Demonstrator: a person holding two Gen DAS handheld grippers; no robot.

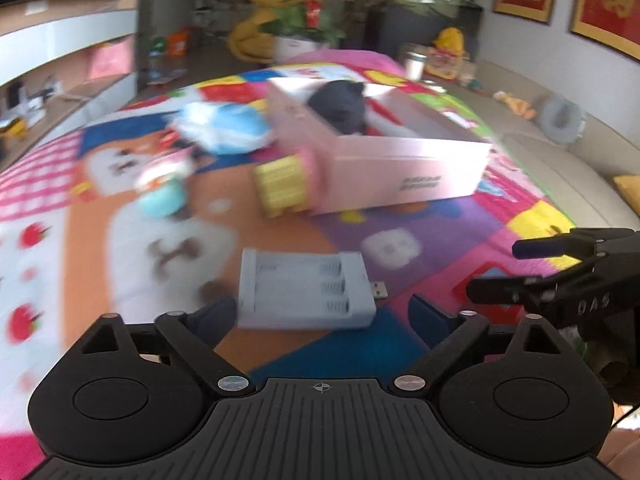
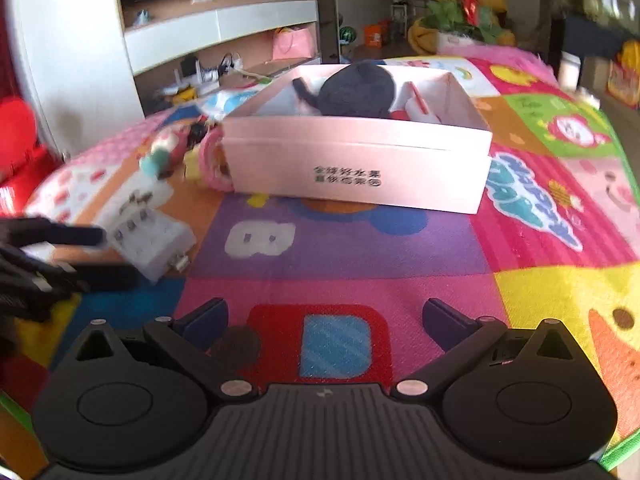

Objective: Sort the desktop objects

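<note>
A white battery charger (image 1: 306, 292) with a USB plug lies on the colourful play mat, between the open fingers of my left gripper (image 1: 324, 312); the left finger (image 1: 212, 318) is at its edge. It also shows in the right wrist view (image 2: 150, 240), with the left gripper's fingers (image 2: 72, 236) around it. My right gripper (image 2: 326, 318) is open and empty above the mat, and shows at the right edge of the left wrist view (image 1: 508, 268). A pink open box (image 2: 356, 168) holds a dark plush toy (image 2: 356, 88).
Left of the box (image 1: 400, 168) lie a yellow and pink block (image 1: 282, 184), a small teal and pink toy (image 1: 164, 188) and a blue and white packet (image 1: 224, 128). A flower pot (image 1: 304, 12) and a glass jar (image 1: 414, 64) stand beyond the mat.
</note>
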